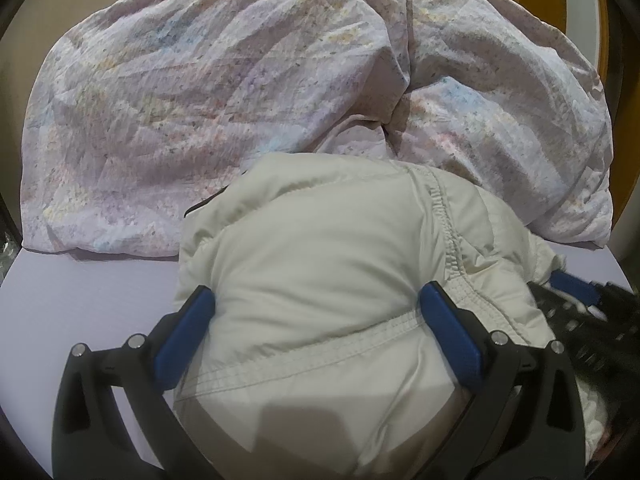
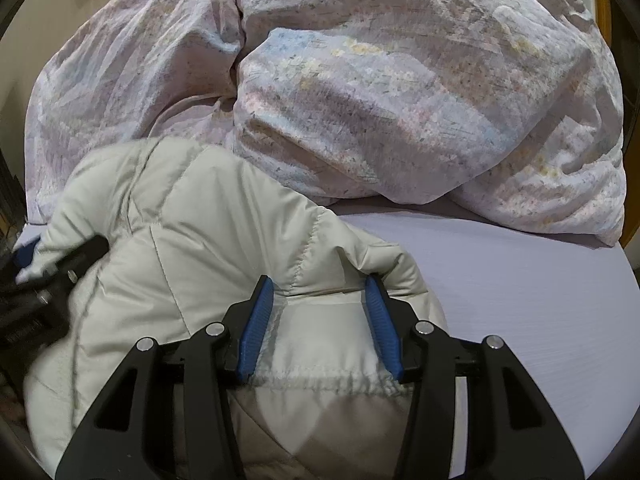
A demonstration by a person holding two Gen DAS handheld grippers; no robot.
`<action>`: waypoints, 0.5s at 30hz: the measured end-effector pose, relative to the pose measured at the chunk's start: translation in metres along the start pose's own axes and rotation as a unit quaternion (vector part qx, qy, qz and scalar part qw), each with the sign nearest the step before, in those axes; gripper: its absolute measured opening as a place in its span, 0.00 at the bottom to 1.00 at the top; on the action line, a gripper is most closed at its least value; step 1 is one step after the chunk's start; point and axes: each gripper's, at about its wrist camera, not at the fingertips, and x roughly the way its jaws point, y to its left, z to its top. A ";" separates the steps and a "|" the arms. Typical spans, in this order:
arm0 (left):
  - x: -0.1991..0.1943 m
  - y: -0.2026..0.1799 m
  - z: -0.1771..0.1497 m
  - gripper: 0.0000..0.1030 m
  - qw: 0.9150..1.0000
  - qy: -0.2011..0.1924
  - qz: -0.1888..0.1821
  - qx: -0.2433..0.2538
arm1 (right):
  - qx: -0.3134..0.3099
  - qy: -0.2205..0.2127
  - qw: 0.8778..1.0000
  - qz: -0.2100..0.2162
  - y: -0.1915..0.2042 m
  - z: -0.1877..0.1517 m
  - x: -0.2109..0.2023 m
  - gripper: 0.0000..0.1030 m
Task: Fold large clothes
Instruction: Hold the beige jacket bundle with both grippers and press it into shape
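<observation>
A cream padded jacket (image 1: pixel 320 264) lies bunched on the lilac bed sheet (image 1: pixel 80 288). My left gripper (image 1: pixel 316 304) is open wide, and a thick fold of the jacket bulges between its blue pads (image 1: pixel 184 332). My right gripper (image 2: pixel 320 304) is partly open, its blue pads (image 2: pixel 256 328) astride the jacket's (image 2: pixel 208 240) gathered hem. The right gripper shows blurred at the right edge of the left wrist view (image 1: pixel 580 300). The left gripper shows at the left edge of the right wrist view (image 2: pixel 52 276).
A rumpled floral duvet (image 1: pixel 240 100) is heaped behind the jacket, right up against it; it also fills the back of the right wrist view (image 2: pixel 400 100). Bare sheet (image 2: pixel 520 300) lies to the right. A wooden frame (image 1: pixel 600 40) stands at far right.
</observation>
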 end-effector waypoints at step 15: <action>0.003 0.000 0.001 0.98 1.000 -0.001 0.003 0.001 | -0.002 -0.026 0.999 -0.027 0.000 -0.010 0.022 0.53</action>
